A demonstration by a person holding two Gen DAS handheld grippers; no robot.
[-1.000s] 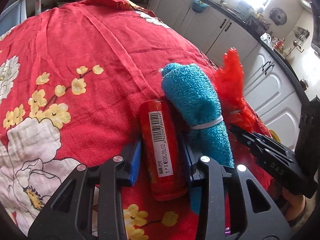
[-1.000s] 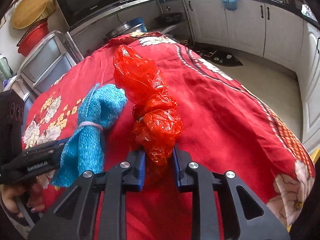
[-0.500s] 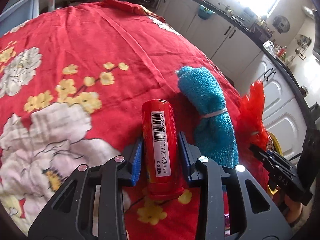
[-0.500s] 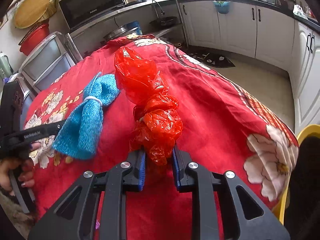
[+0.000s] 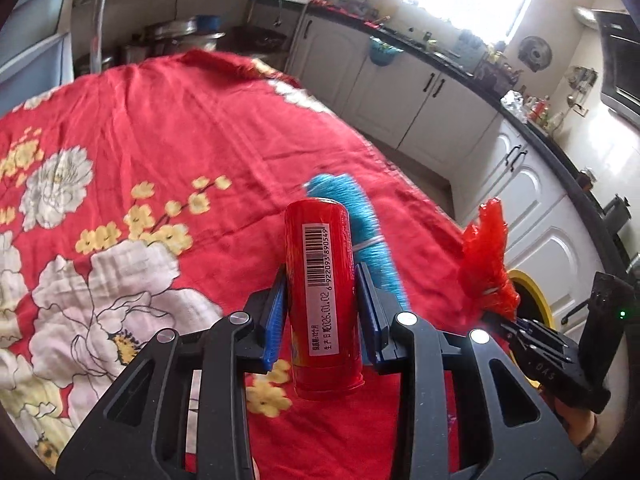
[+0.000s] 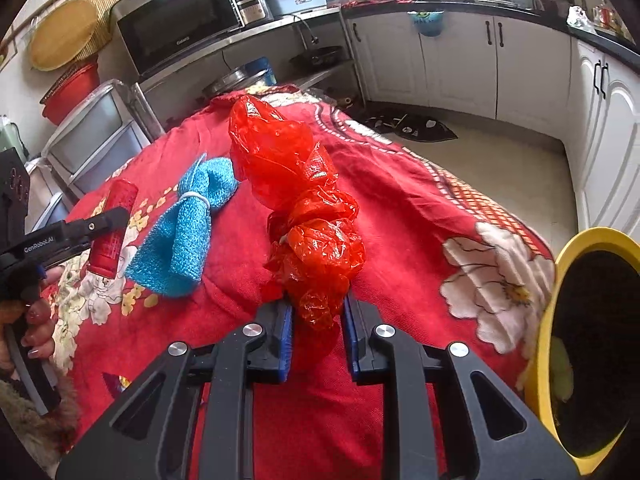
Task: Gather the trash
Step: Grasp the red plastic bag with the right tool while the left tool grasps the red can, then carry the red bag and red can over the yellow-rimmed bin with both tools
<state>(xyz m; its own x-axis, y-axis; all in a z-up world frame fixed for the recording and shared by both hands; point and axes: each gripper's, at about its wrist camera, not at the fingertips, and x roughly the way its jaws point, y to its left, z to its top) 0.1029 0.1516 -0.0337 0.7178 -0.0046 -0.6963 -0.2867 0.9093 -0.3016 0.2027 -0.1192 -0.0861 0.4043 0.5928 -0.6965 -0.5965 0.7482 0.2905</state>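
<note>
My left gripper (image 5: 320, 292) is shut on a red can (image 5: 320, 280) with a white barcode label, held clear of the table. From the right wrist view the same red can (image 6: 114, 224) hangs at the far left in that gripper. My right gripper (image 6: 318, 320) is shut on a crumpled red plastic bag (image 6: 304, 208), lifted above the cloth; the red bag (image 5: 488, 264) also shows at the right of the left wrist view. A yellow-rimmed bin (image 6: 560, 320) with a dark inside stands off the table's right edge, close to the bag.
A rolled blue towel (image 6: 184, 224) tied with a white band lies on the red flowered tablecloth (image 5: 140, 140). White kitchen cabinets (image 6: 460, 64) line the far wall, a microwave (image 6: 176, 28) and shelves stand behind the table. A hand (image 6: 32, 320) grips the left tool.
Both grippers have risen and drawn back from the table with their loads. The can has left the cloth, and the yellow bin has come into the right wrist view.
</note>
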